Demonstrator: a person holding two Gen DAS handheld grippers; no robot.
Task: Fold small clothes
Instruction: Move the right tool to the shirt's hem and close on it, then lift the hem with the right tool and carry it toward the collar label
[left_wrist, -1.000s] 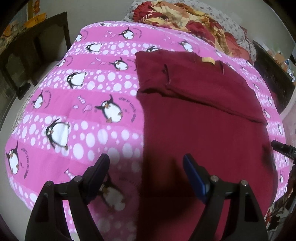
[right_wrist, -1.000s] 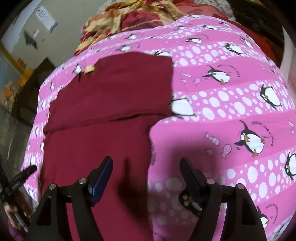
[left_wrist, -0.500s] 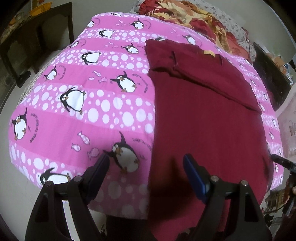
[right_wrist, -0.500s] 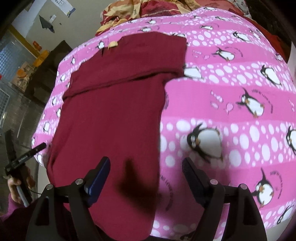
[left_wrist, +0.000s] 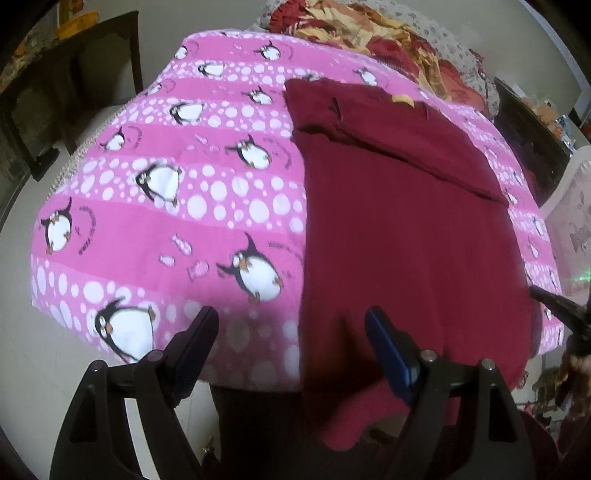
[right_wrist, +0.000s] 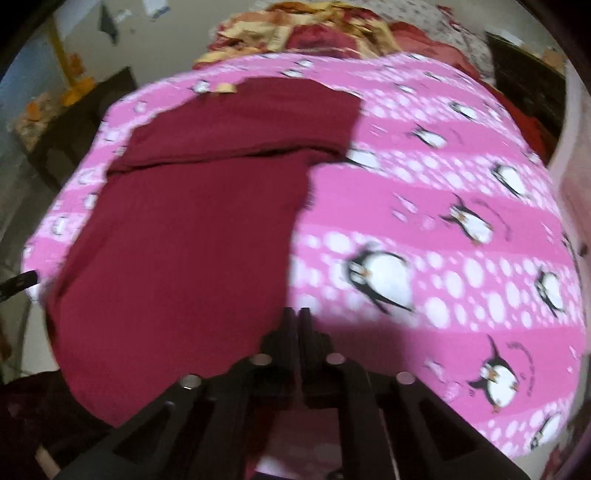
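A maroon garment (left_wrist: 402, 236) lies flat on the pink penguin blanket (left_wrist: 177, 229), its top part folded down and its hem hanging over the near edge. My left gripper (left_wrist: 291, 332) is open above the hem's left corner, one finger over the blanket, the blue-padded one over the cloth. My right gripper (right_wrist: 299, 317) has its jaws closed together on the right lower corner of the maroon garment (right_wrist: 184, 229); the view is blurred. The right gripper's tip (left_wrist: 554, 302) shows at the cloth's right edge in the left wrist view, and the left gripper's tip (right_wrist: 18, 284) at the far left of the right wrist view.
A heap of red and yellow bedding (left_wrist: 388, 40) lies at the far end of the bed. Dark furniture (left_wrist: 74, 85) stands to the left, and a dark cabinet (left_wrist: 528, 136) to the right. The pale floor (left_wrist: 44, 362) lies below the near edge.
Both grippers drew back toward the bed's near edge and the hanging hem. The right gripper's jaws went from wide open to shut at the garment's right corner. The left stayed open.
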